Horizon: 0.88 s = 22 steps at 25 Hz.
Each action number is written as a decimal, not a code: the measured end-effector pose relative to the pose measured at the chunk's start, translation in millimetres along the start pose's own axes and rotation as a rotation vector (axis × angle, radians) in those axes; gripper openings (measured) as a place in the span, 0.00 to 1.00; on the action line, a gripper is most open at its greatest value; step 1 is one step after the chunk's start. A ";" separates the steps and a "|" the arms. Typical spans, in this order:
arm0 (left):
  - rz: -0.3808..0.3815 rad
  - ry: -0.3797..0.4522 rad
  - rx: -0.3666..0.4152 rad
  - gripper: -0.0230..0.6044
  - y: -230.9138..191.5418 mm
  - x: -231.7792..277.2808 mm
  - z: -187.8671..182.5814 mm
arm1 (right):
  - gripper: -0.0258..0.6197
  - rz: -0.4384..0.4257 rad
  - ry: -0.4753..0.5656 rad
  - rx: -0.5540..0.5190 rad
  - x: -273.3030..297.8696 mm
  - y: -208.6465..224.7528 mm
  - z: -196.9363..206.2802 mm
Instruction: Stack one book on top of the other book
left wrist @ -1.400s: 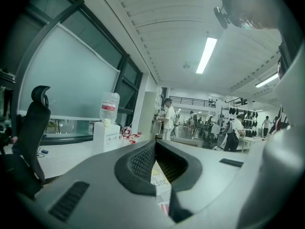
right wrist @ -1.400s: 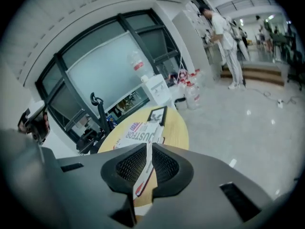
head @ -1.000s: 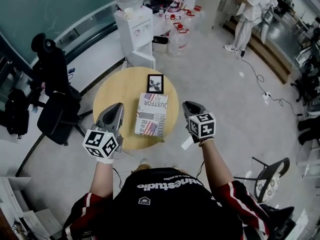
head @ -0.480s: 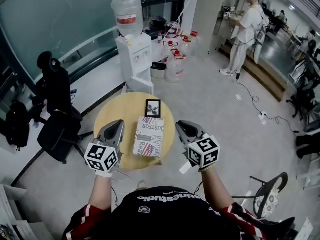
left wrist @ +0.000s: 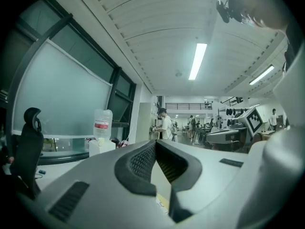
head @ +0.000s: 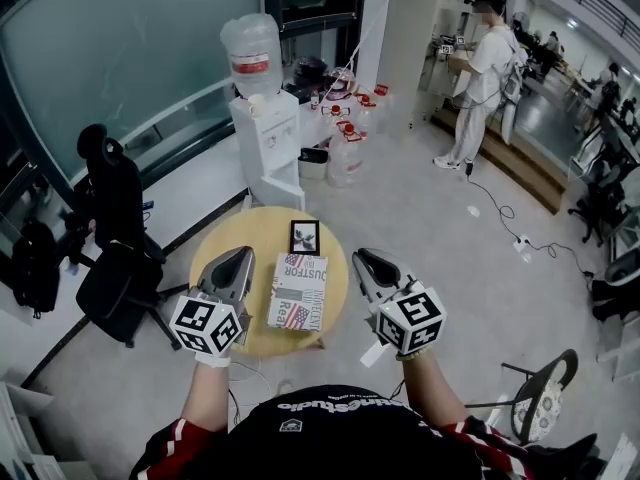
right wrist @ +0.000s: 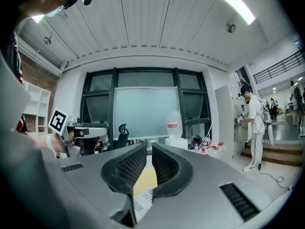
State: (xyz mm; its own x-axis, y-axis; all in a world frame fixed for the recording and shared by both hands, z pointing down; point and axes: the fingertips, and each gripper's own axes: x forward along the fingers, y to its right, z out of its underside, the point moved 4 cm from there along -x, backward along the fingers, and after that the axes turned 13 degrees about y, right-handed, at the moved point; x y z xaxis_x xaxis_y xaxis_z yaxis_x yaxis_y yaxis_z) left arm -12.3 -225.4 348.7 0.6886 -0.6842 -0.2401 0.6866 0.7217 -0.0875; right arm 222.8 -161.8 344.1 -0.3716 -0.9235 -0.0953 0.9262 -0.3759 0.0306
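Book with the flag cover lies untouched on the table, the right gripper slightly parted and empty, the left gripper seemingly closed on nothing.

Top: your black top has white lettering across the chest and a small white badge below it.
Sleeves: your sleeves are red with a white stripe along the edge.
Left gripper: your left gripper is a smooth grey shell tapering to a rounded nose.
Right gripper: your right gripper has the same grey tapered shell.
Pads: your pads are black with a fine ribbed grid.
Marker cubes: your marker cubes are white, each face printed with a black square pattern.
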 end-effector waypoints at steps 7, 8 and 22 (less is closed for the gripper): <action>0.009 0.030 0.011 0.06 6.7 0.4 -11.8 | 0.11 0.063 0.065 0.001 -9.7 9.4 -17.2; 0.007 0.034 0.010 0.06 6.3 0.0 -13.0 | 0.11 0.067 0.074 0.000 -9.8 9.3 -20.1; 0.003 0.048 0.029 0.06 7.5 -8.5 -20.1 | 0.08 0.102 0.121 -0.055 -15.8 5.5 -37.0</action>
State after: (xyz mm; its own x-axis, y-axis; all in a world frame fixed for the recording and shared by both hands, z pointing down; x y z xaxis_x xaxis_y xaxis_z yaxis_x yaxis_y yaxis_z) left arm -17.7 -212.0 330.7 0.6789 -0.6759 -0.2868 0.6917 0.7198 -0.0590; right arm 236.1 -146.4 308.9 -0.2679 -0.9395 -0.2136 0.9621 -0.2724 -0.0084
